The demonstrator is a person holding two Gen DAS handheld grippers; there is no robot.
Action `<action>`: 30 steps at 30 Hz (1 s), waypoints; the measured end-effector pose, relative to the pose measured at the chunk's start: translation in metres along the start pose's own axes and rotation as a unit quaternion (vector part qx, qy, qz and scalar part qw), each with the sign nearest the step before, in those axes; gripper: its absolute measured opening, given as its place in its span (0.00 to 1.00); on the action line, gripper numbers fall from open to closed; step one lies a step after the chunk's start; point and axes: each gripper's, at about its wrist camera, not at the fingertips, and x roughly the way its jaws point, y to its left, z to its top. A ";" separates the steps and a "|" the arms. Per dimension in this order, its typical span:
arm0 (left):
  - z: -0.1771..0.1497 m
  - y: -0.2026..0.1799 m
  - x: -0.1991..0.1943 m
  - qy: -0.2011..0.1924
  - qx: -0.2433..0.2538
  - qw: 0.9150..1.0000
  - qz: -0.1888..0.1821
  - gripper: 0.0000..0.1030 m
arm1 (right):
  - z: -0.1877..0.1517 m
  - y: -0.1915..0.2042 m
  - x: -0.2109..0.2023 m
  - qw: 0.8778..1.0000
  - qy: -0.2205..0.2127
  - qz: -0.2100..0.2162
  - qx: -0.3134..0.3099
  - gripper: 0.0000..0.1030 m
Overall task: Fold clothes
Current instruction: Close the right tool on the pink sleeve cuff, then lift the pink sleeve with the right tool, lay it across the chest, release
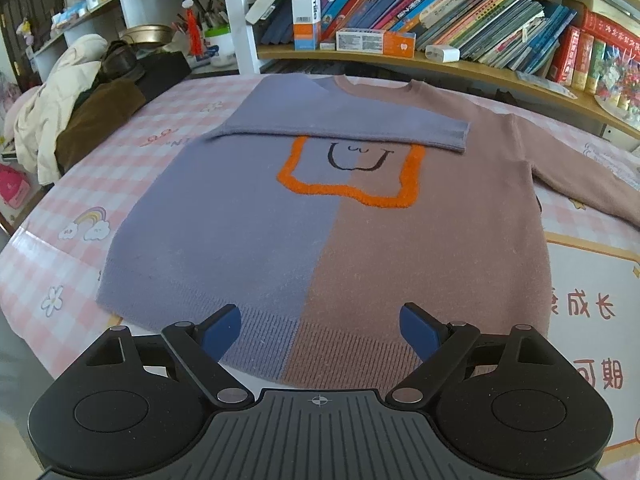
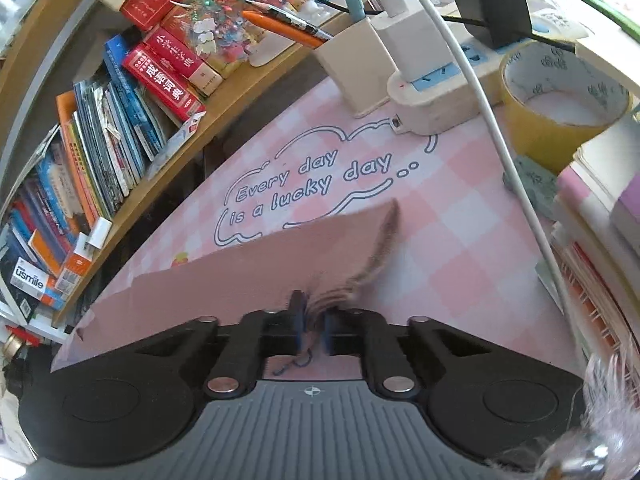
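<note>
A two-tone sweater [image 1: 304, 216], purple on the left and dusty pink on the right with an orange outline and a smiley, lies flat on the pink checked table. Its purple sleeve [image 1: 344, 120] is folded across the chest. The pink sleeve [image 1: 580, 172] stretches out to the right. My left gripper [image 1: 320, 332] hovers open over the ribbed hem, fingers apart, holding nothing. In the right wrist view my right gripper [image 2: 314, 320] is shut on the pink sleeve's ribbed cuff [image 2: 360, 272], and the sleeve [image 2: 224, 276] is lifted off the table to the left.
A bookshelf [image 1: 460, 12] full of books runs along the back. A heap of clothes [image 1: 72, 104] lies at the far left. Near the right gripper stand a power strip [image 2: 436, 92] with a white cable, a roll of yellow tape [image 2: 560, 96] and stacked books [image 2: 600, 216].
</note>
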 end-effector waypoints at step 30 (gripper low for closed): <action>0.041 0.125 0.006 -0.120 0.003 0.983 -0.141 0.87 | -0.054 0.253 -0.030 0.981 -0.067 0.106 -0.148 0.05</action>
